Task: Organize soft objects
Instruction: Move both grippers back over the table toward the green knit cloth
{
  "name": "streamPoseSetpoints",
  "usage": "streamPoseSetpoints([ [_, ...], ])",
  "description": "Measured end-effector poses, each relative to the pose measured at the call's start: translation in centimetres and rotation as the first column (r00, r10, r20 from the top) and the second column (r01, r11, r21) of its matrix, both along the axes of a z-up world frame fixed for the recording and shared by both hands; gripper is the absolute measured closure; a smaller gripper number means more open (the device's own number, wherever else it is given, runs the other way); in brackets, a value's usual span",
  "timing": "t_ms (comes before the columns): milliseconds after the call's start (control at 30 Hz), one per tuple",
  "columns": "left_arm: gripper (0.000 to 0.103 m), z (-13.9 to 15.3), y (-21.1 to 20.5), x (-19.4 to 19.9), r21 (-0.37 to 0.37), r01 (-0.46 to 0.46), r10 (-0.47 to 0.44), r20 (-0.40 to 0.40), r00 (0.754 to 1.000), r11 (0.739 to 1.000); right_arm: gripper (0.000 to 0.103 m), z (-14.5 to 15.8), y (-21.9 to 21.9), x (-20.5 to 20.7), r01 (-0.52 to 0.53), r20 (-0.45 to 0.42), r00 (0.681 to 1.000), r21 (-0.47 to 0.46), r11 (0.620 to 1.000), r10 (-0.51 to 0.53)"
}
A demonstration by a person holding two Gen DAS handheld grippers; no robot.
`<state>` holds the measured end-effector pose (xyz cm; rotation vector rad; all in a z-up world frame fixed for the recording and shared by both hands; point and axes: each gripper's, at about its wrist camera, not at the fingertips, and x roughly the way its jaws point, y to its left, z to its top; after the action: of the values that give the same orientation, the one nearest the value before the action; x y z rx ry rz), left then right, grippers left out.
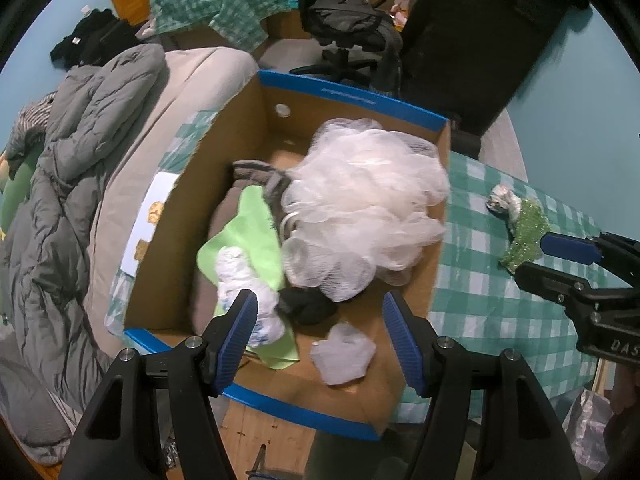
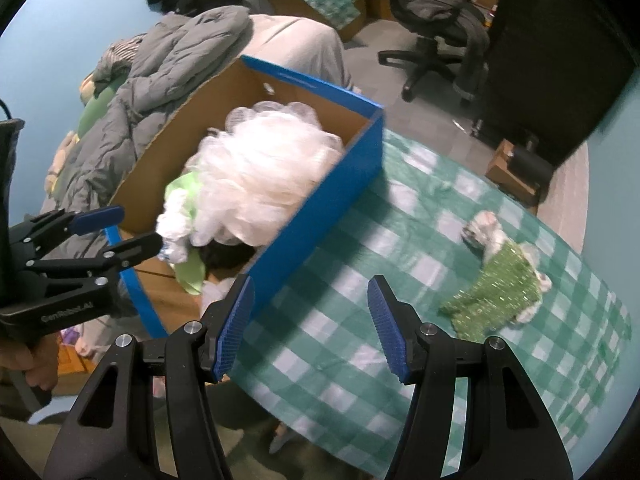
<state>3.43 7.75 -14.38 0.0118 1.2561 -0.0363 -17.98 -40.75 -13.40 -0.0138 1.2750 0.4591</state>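
Note:
A blue-rimmed cardboard box (image 1: 352, 98) stands on the checked table (image 1: 480, 292) and holds a white mesh pouf (image 1: 368, 196), a green cloth (image 1: 256, 236), a white rag (image 1: 244, 276), a black sock (image 1: 308, 306) and a grey cloth piece (image 1: 344, 352). My left gripper (image 1: 320, 336) is open and empty above the box's near edge. A small plush dog in a green sparkly dress (image 2: 500, 276) lies on the table right of the box (image 2: 320, 196). My right gripper (image 2: 312, 328) is open and empty over the table, short of the plush. It also shows in the left wrist view (image 1: 560, 256).
A bed with a grey padded jacket (image 1: 80, 152) lies left of the box. A black office chair (image 2: 436, 20) and a dark cabinet (image 2: 560, 52) stand behind the table. A small cardboard box (image 2: 516, 172) sits on the floor past the table.

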Motion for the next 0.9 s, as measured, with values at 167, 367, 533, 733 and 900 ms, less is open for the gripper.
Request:
streamPoseSetpoints([
  [167, 0.036, 0.6, -2.3, 0.2, 0.001, 0.047, -0.047, 0.012, 0.999, 0.999, 0.043, -0.2, -3.0, 0.0, 0.047, -0.002, 0.999, -0.008, 0.999, -0.047],
  [367, 0.036, 0.8, -4.9, 0.6, 0.01, 0.099, -0.099, 0.015, 0.995, 0.995, 0.043, -0.1, -6.3, 0.0, 0.097, 0.003, 0.995, -0.024, 0.995, -0.097],
  [533, 0.036, 1.0, -7.0, 0.7, 0.006, 0.132, -0.132, 0.02, 0.991, 0.991, 0.043, 0.0, -9.0, -0.3, 0.124, 0.01, 0.992, -0.04, 0.991, -0.123],
  [733, 0.036, 1.2, -9.6, 1.0, -0.002, 0.169, -0.169, 0.022, 0.985, 0.986, 0.043, -0.4, -12.0, -0.3, 0.151, 0.007, 0.989, -0.063, 0.987, -0.151],
  [900, 0.036, 0.9, -11.8, 1.3, -0.006, 0.211, -0.211, 0.019, 0.977, 0.977, 0.043, -1.0, -14.2, -0.3, 0.163, -0.001, 0.987, -0.087, 0.983, -0.164],
])
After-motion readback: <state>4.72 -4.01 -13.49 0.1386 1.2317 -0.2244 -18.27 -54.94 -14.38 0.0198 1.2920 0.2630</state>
